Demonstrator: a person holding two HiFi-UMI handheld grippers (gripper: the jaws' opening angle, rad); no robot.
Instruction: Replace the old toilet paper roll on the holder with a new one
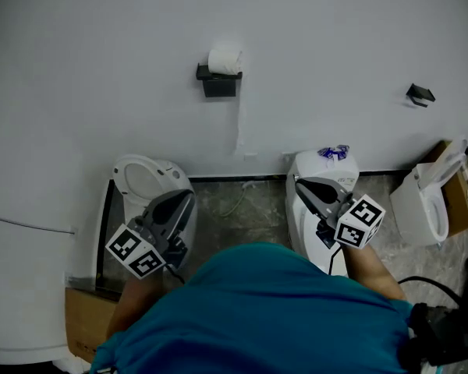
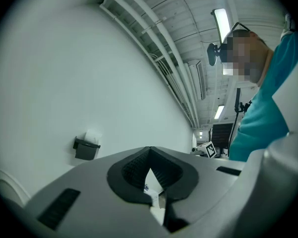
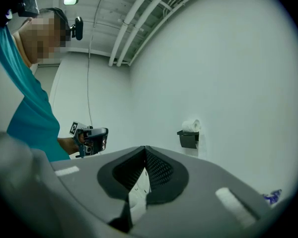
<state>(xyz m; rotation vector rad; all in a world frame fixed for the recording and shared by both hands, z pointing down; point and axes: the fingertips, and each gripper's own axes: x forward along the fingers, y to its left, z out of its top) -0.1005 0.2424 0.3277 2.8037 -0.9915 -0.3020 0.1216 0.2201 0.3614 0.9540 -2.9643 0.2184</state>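
Note:
A white toilet paper roll [image 1: 225, 59] sits on a dark wall holder [image 1: 218, 85] high on the white wall, with a paper strip hanging below it. My left gripper [image 1: 184, 200] and right gripper [image 1: 300, 184] are both held low, well short of the holder, one on either side of it. Both are shut with nothing between the jaws. In the left gripper view the roll [image 2: 93, 136] and holder [image 2: 86, 149] lie to the left of the shut jaw tips [image 2: 150, 155]. From the right gripper view, the roll [image 3: 191, 126] and holder [image 3: 188, 140] appear right of its tips [image 3: 145, 152].
A white toilet [image 1: 144, 179] stands under my left gripper and a white unit [image 1: 327, 171] with a blue item [image 1: 333, 153] on top under my right. Another toilet [image 1: 425, 206] and a cardboard box [image 1: 462, 197] stand at the right. A small dark bracket [image 1: 420, 94] is on the wall.

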